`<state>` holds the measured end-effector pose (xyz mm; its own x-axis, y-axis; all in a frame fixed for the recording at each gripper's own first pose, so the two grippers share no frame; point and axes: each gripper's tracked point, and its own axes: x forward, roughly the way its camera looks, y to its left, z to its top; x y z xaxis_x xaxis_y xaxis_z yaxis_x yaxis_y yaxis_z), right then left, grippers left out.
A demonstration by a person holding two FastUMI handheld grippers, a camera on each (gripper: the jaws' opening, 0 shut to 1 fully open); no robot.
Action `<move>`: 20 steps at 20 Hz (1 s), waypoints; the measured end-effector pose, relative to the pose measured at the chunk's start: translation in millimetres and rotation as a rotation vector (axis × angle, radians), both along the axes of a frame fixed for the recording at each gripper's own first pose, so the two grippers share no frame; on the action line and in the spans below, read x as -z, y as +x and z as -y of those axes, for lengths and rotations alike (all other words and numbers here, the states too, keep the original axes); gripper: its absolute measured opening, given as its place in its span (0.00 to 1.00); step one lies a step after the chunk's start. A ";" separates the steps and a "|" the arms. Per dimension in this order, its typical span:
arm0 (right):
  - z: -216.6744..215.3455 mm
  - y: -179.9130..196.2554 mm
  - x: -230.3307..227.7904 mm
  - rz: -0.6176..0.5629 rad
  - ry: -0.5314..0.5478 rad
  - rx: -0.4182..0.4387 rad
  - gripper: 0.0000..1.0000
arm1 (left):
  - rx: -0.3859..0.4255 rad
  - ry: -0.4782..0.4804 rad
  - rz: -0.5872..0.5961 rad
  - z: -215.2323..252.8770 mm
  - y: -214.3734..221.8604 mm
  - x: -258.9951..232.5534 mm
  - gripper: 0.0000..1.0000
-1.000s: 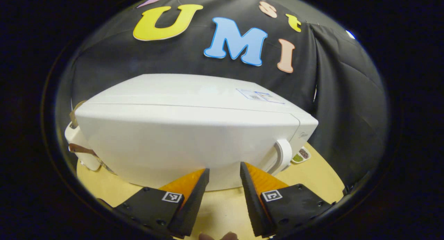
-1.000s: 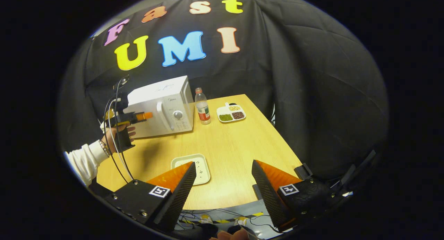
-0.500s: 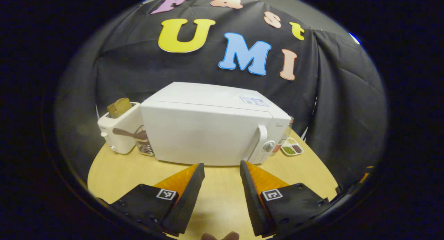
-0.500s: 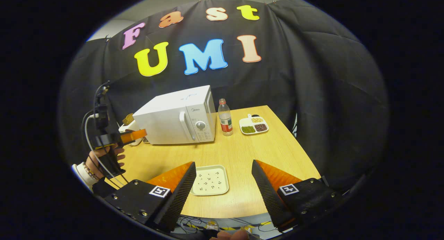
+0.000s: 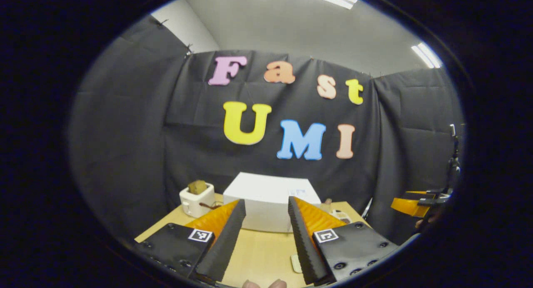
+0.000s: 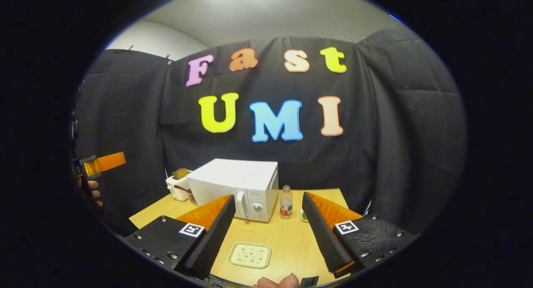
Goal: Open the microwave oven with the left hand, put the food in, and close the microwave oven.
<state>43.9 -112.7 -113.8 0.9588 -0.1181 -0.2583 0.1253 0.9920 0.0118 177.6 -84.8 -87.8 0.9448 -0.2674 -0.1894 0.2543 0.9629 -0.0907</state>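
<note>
The white microwave (image 6: 233, 184) stands at the back of the wooden table (image 6: 287, 242) with its door closed and its handle (image 6: 240, 204) beside the dial. A pale square plate with dark specks (image 6: 249, 254) lies near the table's front edge. My right gripper (image 6: 266, 234) is open and empty, high and well back from the table. In the left gripper view, the microwave (image 5: 266, 198) shows small and far off. My left gripper (image 5: 264, 238) is open and holds nothing. Off to the far left, a hand holds the left gripper (image 6: 104, 163).
A white toaster (image 5: 196, 199) with bread stands left of the microwave. A bottle (image 6: 285, 202) stands to the microwave's right. A sectioned dish (image 6: 303, 215) peeks out behind my right finger. The other gripper (image 5: 410, 204) sits at the right edge of the left gripper view.
Both grippers have drawn back and up from the table, so the microwave looks much smaller and the ceiling comes into sight. Both stay open. The plate has not moved.
</note>
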 end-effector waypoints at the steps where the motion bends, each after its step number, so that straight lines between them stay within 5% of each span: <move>1: -10.9 -0.2 -17.5 0.047 -0.013 -0.027 0.98 | -0.021 -0.013 0.013 -3.6 -15.8 -11.1 0.70; 3: -34.7 -1.0 -36.6 0.094 -0.024 -0.086 0.98 | -0.044 -0.014 0.054 -11.2 -37.3 -36.5 0.81; 4: -45.9 -0.9 -41.4 0.104 -0.032 -0.113 0.98 | -0.056 0.000 0.084 -18.7 -42.3 -50.6 0.73; 9: -83.9 10.8 -50.3 0.123 -0.058 -0.158 0.98 | -0.151 0.059 0.177 -62.7 -56.2 -80.5 0.96; 20: -138.8 49.3 -65.7 0.193 -0.062 -0.178 0.98 | -0.151 -0.012 0.130 -111.2 -47.0 -55.8 0.94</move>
